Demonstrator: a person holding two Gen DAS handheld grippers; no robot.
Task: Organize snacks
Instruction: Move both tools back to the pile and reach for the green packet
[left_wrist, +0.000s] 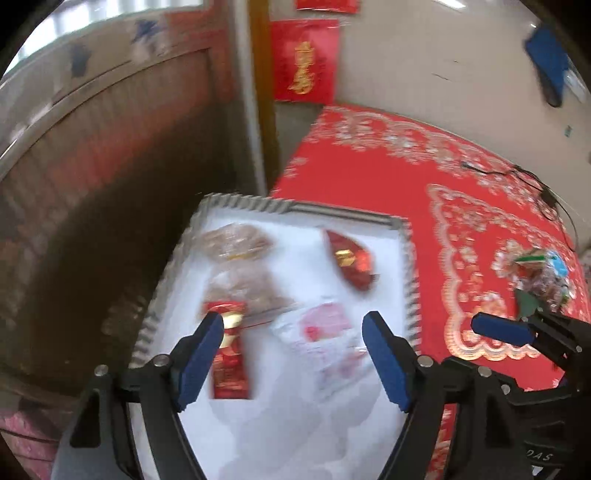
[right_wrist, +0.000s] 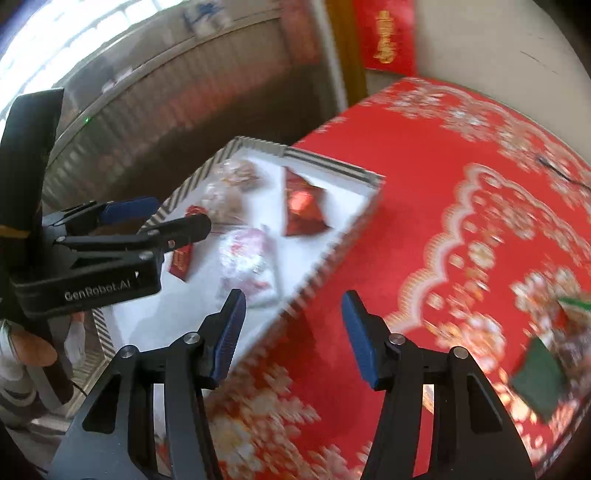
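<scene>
Open left hand-held gripper (left_wrist: 293, 354) above blurred, crinkly wrapped snacks (left_wrist: 347, 260).

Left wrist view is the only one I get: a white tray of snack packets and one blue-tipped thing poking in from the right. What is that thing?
Observer: That is the right gripper. The right wrist view shows both its jaws apart, with nothing between them.
Operator: Is it above the snacks too?
Observer: No. It points at the striped side wall of the tray, where that meets the red tablecloth.
Operator: And what carries the gripper I look through?
Observer: A person's hand shows at the picture's left edge, below the left gripper.
</scene>
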